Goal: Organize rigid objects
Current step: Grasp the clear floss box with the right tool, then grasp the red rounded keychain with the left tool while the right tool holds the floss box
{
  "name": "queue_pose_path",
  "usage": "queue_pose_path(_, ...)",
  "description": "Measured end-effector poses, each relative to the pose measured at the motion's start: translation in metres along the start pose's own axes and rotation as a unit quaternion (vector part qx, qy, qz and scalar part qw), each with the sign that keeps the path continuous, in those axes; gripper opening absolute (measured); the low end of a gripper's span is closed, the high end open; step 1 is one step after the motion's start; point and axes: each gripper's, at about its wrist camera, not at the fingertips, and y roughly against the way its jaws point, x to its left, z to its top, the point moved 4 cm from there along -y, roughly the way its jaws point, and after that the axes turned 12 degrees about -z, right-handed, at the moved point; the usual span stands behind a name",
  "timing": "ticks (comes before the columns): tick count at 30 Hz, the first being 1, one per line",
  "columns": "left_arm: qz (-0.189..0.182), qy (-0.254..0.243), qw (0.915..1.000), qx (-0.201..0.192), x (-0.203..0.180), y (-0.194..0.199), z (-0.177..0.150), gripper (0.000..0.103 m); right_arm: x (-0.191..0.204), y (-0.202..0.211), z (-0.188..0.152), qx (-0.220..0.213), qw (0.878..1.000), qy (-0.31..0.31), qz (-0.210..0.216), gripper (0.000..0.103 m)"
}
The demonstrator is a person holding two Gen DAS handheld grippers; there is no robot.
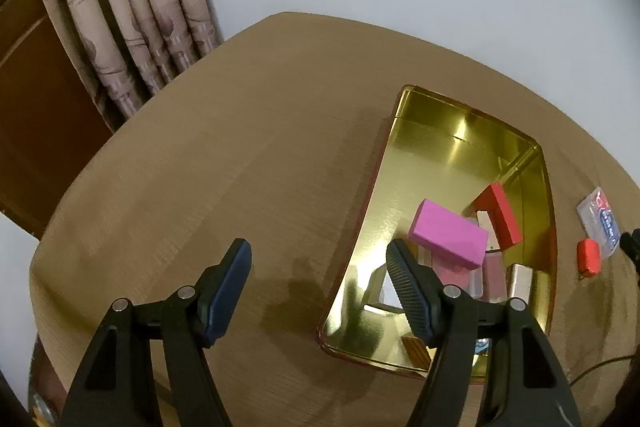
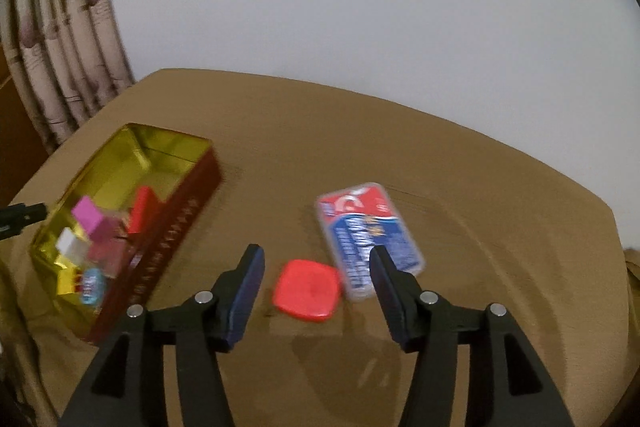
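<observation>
Tabletop (image 1: 200, 187) of tan wood grain carries a rectangular tin box (image 1: 360, 227) with a gold mirror-like inside and a dark red outer wall. Inside the tin, toward its near end, lie several blocks: a pink block (image 1: 448, 233) tilted on top of others, a red block (image 1: 502, 217) leaning on edge against the right-hand wall, a white block (image 1: 386, 287) partly hidden behind a finger, and a small blue-and-white item (image 2: 91, 285) near the front corner. Reflections in the gold floor make the exact count of pieces hard to tell.

On the bare tabletop to the right of the tin, well apart from it, a small red rounded-square piece (image 2: 307, 289) lies flat, and just beside it, farther back, a clear plastic case with a red and blue printed card (image 2: 368, 237).

Left tool (image 1: 319, 267) hangs above the tin's left rim with its fingers spread wide and nothing between them. Right tool (image 2: 316, 263) hovers over the red piece and the case, fingers likewise wide apart and gripping nothing; this view is blurred.

A patterned curtain (image 1: 120, 7) hangs behind the tabletop.
</observation>
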Motion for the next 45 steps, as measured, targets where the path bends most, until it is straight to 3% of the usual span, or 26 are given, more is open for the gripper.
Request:
queue_pose_path(13, 0.003, -0.025, 0.9996, 0.011, -0.014, -0.008, -0.002, 0.067, -0.011, -0.06, 0.009, 0.045, 0.998, 0.038, -0.007, 0.069)
queue_pose_path(22, 0.002, -0.036, 0.9993, 0.013, -0.021, -0.009, -0.002, 0.067, -0.011, -0.092, 0.013, 0.06, 0.997, 0.039, -0.018, 0.069)
queue_pose_path(31, -0.009, -0.029, 0.9995, 0.01, -0.021, -0.006, -0.001, 0.067, -0.029, -0.107, -0.001, 0.065, 0.997, -0.005, -0.03, 0.065)
queue_pose_path(45, -0.007, -0.034, 0.9993, 0.011, -0.027, -0.009, -0.001, 0.067, -0.043, -0.086, -0.035, 0.034, 0.995, -0.06, -0.075, 0.062)
